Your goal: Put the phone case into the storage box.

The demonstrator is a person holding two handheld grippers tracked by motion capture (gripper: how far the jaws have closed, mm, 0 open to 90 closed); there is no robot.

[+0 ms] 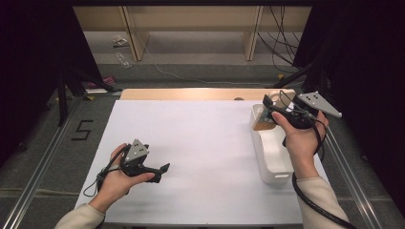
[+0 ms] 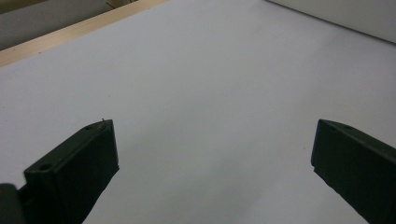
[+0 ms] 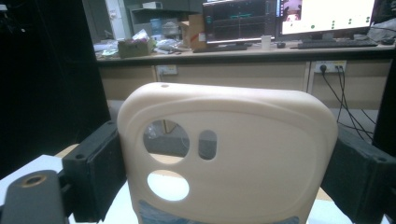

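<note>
My right gripper [image 3: 229, 158] is shut on a cream phone case [image 3: 233, 140] with round camera cut-outs, one black jaw pressed on each long side. From above, that gripper [image 1: 269, 107] holds the case [image 1: 273, 98] upright over the far end of a white bin [image 1: 260, 148] at the table's right. My left gripper [image 1: 165, 169] rests low over the white table sheet [image 1: 200, 138] at the front left. Its jaws [image 2: 215, 144] stand wide apart with bare white sheet between them.
A wooden strip [image 1: 191, 94] runs along the table's far edge. Metal rails flank the table on both sides, and dark stands rise at the back left. In the right gripper view a desk with monitors [image 3: 289, 18] lies beyond the table.
</note>
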